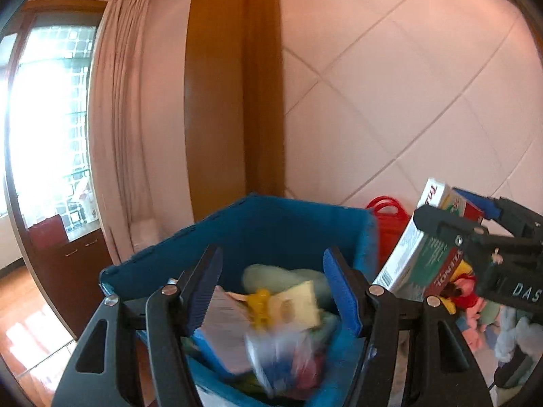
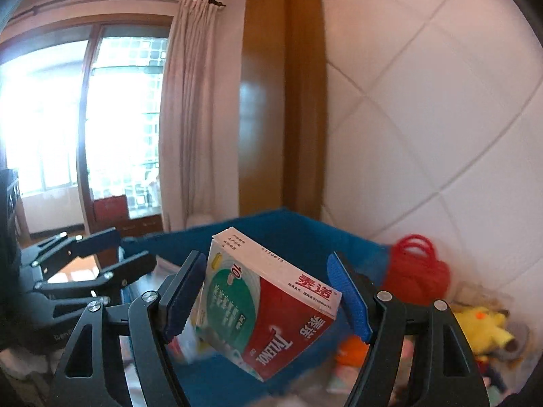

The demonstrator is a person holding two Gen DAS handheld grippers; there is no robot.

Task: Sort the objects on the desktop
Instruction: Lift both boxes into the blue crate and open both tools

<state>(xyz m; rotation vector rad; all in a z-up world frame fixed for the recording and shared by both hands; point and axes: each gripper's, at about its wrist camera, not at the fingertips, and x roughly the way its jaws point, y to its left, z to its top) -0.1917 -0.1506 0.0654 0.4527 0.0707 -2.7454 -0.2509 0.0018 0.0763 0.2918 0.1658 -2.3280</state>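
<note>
A blue fabric bin (image 1: pixel 271 224) holds several items, among them a yellow clip (image 1: pixel 259 307), papers and packets. My left gripper (image 1: pixel 271 291) is open and empty just above the bin's contents. My right gripper (image 2: pixel 268 302) holds a red, green and white Tylenol box (image 2: pixel 268 308) tilted between its jaws, over the bin's right side (image 2: pixel 298 234). The left pad touches the box; a small gap shows at the right pad. The box also shows in the left wrist view (image 1: pixel 420 247) with the right gripper (image 1: pixel 482 224) around it.
A red mesh bag (image 2: pixel 417 268) stands right of the bin against the tiled wall (image 2: pixel 441 118). A yellow plush toy (image 2: pixel 482 325), an orange toy (image 2: pixel 353 349) and other soft items lie at the right. A wooden pillar (image 2: pixel 281 101) and curtain (image 2: pixel 190 118) stand behind.
</note>
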